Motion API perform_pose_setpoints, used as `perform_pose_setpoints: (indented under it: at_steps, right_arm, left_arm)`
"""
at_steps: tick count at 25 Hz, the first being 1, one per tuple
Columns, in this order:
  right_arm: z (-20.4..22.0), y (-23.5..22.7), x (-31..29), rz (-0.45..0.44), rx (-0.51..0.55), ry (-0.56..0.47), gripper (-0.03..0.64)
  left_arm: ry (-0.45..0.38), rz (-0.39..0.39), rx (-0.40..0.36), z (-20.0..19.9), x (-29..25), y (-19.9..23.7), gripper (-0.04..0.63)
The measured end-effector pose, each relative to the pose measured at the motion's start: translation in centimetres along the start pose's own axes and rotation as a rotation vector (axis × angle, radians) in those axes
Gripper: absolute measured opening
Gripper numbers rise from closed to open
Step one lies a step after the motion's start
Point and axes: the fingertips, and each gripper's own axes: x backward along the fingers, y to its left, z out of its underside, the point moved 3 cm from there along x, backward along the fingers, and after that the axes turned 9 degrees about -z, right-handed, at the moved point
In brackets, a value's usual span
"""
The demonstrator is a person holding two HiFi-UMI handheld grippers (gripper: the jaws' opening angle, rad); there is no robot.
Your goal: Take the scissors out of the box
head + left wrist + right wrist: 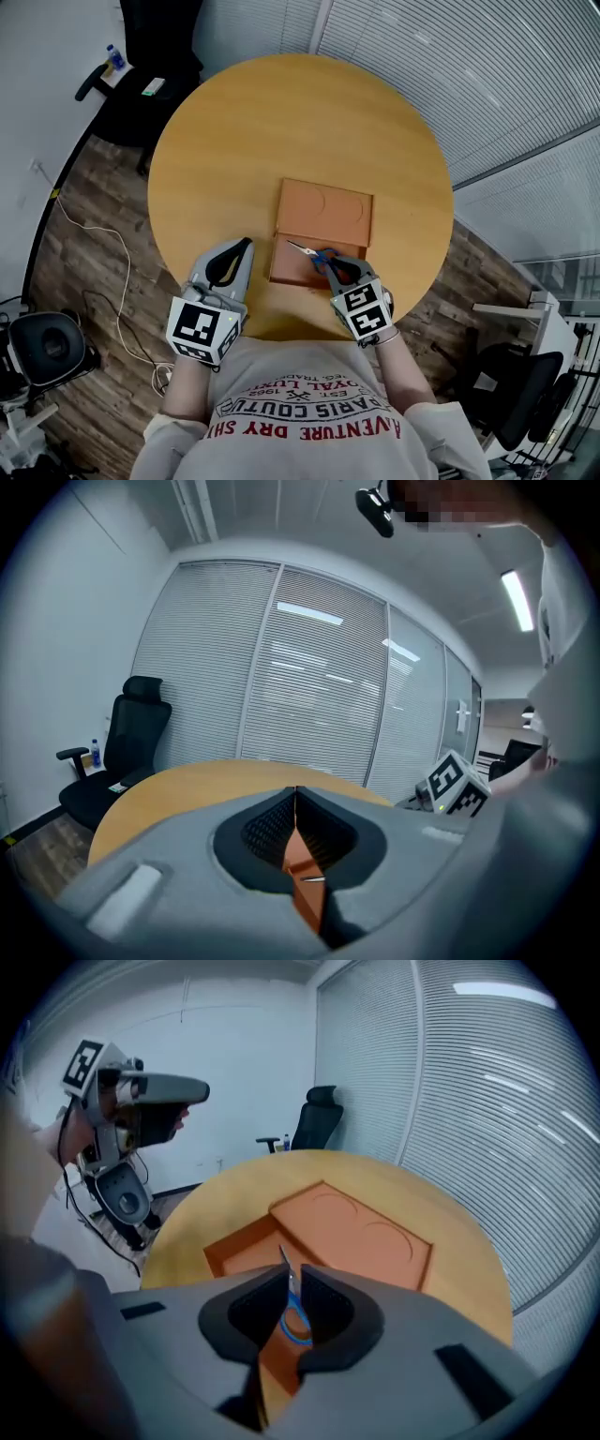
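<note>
1. Blue-handled scissors w/ metal blades lie flat in the tray half of an open orange box, near the middle of a round light-wood table.
2. In head view the long axis runs diagonally. The blade tip points away from the person & to their left. The handle loops are at the tray's near-right end.
3. The flat orange lid lies open on the far side of the tray, w/ two round outlines on it.
4. R gripper, grey, two-jaw, tilts down over the handle end. Its jaws are a narrow slit apart, w/ the blade & one blue loop showing thru the gap. No clamp seen.
5. L gripper, grey, sits just left of the box over the table. Its jaw tips are together w/ nothing between them.
</note>
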Motion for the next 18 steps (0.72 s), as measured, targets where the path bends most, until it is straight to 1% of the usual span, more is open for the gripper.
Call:
perform_pose_setpoints:
  at_steps: [1, 2, 5, 10, 14, 18]
  right_arm:
    - [0.4, -0.1, -0.9, -0.006, 0.015, 0.047, 0.07]
    - [0.9, -0.3, -1.7, -0.012, 0.029, 0.093, 0.084]
    - [2.3, -1.0, -3.5, -0.021, 0.055, 0.21, 0.098]
    - [4.1, -1.8, -5.5, -0.048, 0.095, 0.358, 0.126]
    - [4.6, -2.5, -7.1, -0.06, 0.126, 0.448, 0.126]
    - [5.1, -2.4, -8.3, -0.083, 0.154, 0.508, 0.126]
  left_arm:
    - [0.007, 0.006, 0.008, 0.3, -0.3, 0.4, 0.011]
    - [0.017, 0.011, 0.018, 0.7, -0.6, 0.9, 0.011]
    - [0.048, 0.021, 0.051, 2.2, -1.4, 1.9, 0.011]
    - [0.07, 0.038, 0.076, 3.2, -2.4, 3.0, 0.011]
    - [0.08, 0.05, 0.079, 3.6, -3.6, 4.0, 0.011]
    - [0.091, 0.052, 0.081, 4.1, -4.4, 4.4, 0.012]
